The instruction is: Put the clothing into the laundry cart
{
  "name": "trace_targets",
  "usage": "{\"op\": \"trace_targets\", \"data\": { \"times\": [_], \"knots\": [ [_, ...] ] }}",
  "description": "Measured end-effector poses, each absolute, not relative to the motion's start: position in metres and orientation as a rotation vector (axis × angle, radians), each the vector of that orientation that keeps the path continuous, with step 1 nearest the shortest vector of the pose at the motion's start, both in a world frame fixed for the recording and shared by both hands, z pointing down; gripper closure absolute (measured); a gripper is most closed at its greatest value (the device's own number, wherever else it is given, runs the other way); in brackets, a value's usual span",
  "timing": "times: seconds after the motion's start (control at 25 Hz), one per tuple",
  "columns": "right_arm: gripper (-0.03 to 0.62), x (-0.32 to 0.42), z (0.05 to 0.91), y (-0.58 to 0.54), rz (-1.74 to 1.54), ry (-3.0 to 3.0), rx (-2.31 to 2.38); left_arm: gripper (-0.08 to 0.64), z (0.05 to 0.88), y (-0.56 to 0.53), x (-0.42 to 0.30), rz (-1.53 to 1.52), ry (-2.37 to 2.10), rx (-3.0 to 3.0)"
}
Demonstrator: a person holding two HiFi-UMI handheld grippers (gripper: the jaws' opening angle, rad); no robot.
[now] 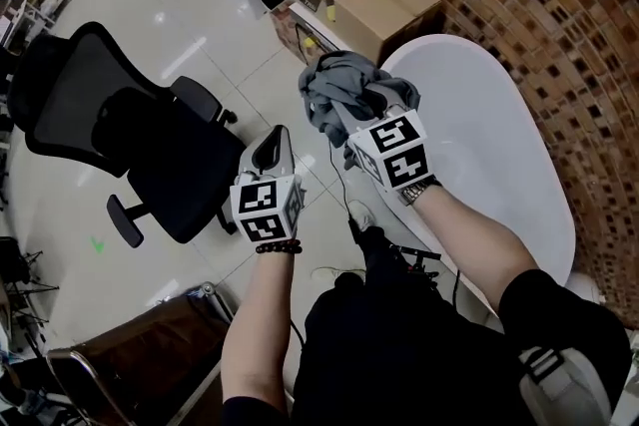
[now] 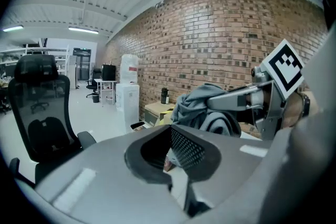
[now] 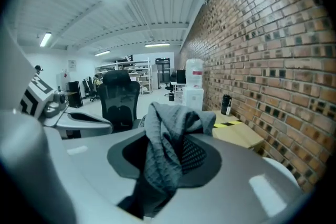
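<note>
The jaws of the right gripper (image 3: 173,159) are clenched on the grey clothing (image 3: 163,131). In the right gripper view the cloth is seen to fill the hollow between the jaws. One fold stands up above them and a darker part hangs down toward 6 o'clock. The jaws of the left gripper (image 2: 170,153) are closed together, and nothing is held between them.

In the head view the clothing is found as a crumpled bundle near 12 o'clock of the centre. It is held up in the air, over the left edge of the white tabletop (image 1: 489,155), and is not seen to rest on anything. The left gripper is placed at about 7 o'clock of the right one, near it but apart from the cloth. Both grippers are carried by bare forearms that enter from 6 o'clock.

The tabletop is spread toward 3 o'clock, along the brick wall (image 1: 559,5). A cardboard box (image 1: 369,0) with a yellow and black tape is seen at 12 o'clock, behind the bundle. A black office chair (image 1: 110,130) stands on the pale floor (image 1: 200,45) at 9 o'clock. At 7 o'clock a brown container (image 1: 150,349) with a metal frame is partly shown. It cannot be told whether this is the laundry cart.
</note>
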State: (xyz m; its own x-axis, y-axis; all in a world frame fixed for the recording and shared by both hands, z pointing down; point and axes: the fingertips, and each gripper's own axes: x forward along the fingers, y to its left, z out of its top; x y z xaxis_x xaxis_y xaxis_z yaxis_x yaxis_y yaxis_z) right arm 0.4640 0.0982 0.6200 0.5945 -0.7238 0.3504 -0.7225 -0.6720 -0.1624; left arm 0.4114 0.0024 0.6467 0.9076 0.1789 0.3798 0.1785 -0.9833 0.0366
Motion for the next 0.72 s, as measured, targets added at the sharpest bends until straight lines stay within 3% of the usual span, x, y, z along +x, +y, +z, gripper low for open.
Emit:
{"op": "trace_targets", "data": {
  "times": [0.72],
  "knots": [
    [0.469,0.329,0.405,0.008,-0.189,1.528,-2.727,0.557,0.527,-0.095,0.264,0.414,0.032,3.133]
  ]
}}
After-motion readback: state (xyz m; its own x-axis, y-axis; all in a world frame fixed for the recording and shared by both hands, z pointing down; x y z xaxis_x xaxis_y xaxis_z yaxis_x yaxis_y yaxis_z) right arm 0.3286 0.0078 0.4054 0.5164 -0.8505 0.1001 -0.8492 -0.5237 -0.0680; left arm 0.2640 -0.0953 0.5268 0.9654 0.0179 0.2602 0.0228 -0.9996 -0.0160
